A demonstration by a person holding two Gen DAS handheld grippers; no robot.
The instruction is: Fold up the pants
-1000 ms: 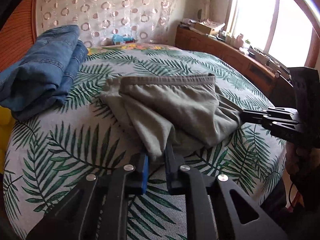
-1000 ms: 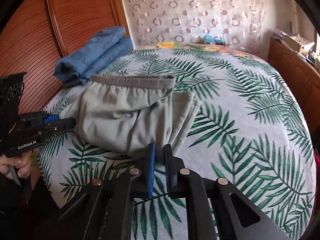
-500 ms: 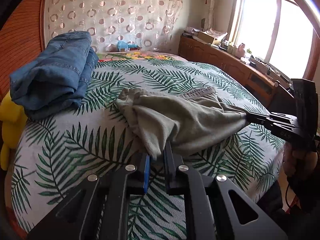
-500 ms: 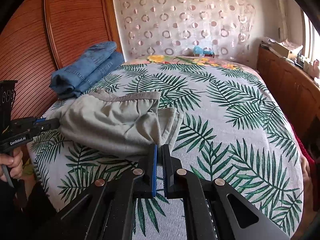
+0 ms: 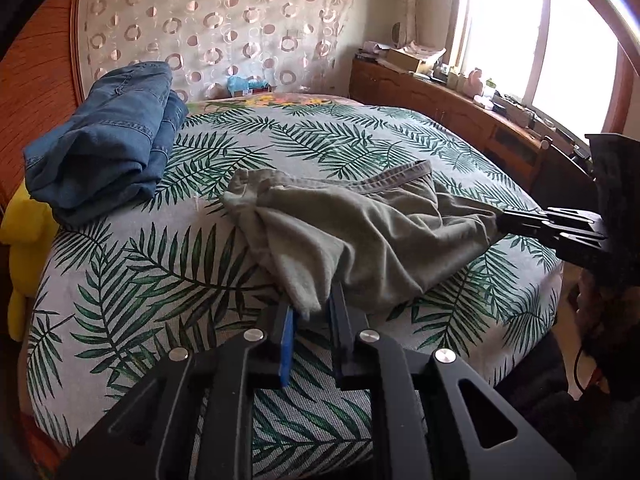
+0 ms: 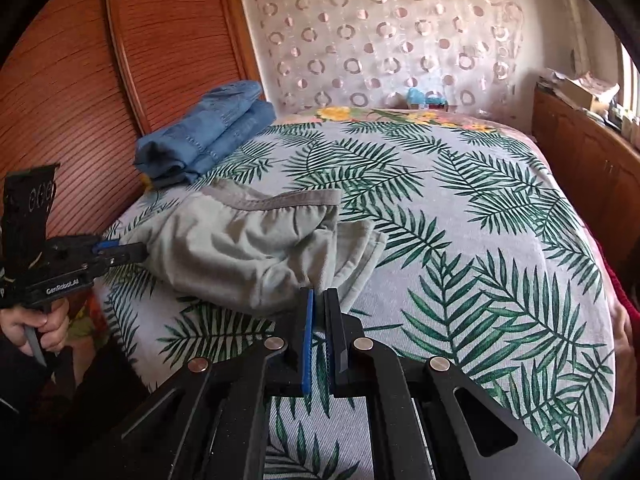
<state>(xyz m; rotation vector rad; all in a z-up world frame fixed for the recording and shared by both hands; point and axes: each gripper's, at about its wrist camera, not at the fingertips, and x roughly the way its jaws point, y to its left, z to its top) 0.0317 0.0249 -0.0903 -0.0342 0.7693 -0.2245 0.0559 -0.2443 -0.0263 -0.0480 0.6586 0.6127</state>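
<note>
Softly rumpled, one pair of grey-green pants (image 5: 360,236) of brushed, slightly fuzzy cloth lies near the front edge of the bed (image 6: 460,240), its ribbed elastic waistband (image 6: 280,202) curling along the far side. Each end of the garment is drawn out into a point by a tool. The left gripper (image 5: 310,320), black with one blue pad, has a corner of the cloth between its jaws, which have just eased apart a little; whether the pads press on the fabric is hard to tell, though it looks pinched. The right gripper (image 6: 318,300), of the same make, is clamped tight on the other bunched end. Along the side of the left tool runs the white lettering "GenRobot.AI" (image 6: 63,286). Covering the bed is a woven sheet printed with green palm fronds. One folded pile of blue denim jeans (image 5: 104,140), with pale stitching, rests by the reddish slatted wooden panel (image 6: 80,80). Behind hangs a sheer curtain (image 6: 380,40) patterned with rings.
</note>
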